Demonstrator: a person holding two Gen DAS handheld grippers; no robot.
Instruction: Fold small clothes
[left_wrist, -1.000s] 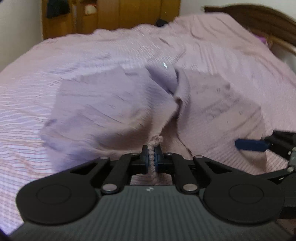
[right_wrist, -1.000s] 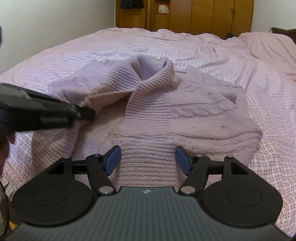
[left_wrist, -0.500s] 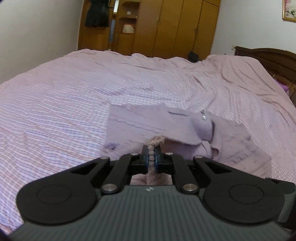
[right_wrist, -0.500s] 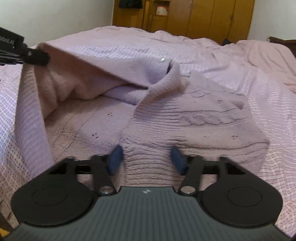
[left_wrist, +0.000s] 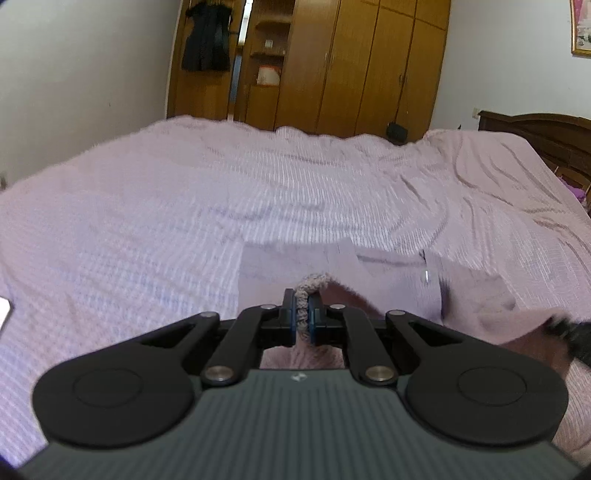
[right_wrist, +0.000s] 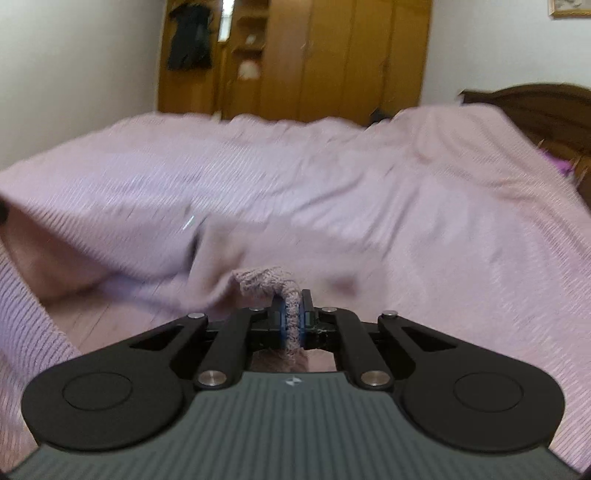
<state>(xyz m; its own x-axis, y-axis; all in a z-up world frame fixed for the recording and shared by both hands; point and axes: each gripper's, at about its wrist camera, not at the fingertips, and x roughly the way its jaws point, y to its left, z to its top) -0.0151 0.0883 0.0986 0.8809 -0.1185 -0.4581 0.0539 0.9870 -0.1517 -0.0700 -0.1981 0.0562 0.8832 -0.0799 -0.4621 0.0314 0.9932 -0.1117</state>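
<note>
A small pale purple knitted sweater (left_wrist: 369, 273) lies on the bed, its near hem lifted. My left gripper (left_wrist: 302, 306) is shut on a bunched piece of the hem. My right gripper (right_wrist: 291, 314) is shut on another piece of the hem, and the sweater (right_wrist: 236, 254) hangs folded over ahead of it. The right gripper's dark tip (left_wrist: 570, 332) shows at the right edge of the left wrist view. Both views are motion-blurred.
The pink-purple striped bedspread (left_wrist: 184, 206) covers the whole bed. Wooden wardrobes (left_wrist: 351, 66) stand behind it, with a dark garment (left_wrist: 207, 37) hanging at the left. A dark wooden headboard (left_wrist: 546, 133) is at the right.
The right gripper has shut on the sweater's hem; it was open around it. Both grippers have lifted the hem and both cameras now look higher across the bed.
</note>
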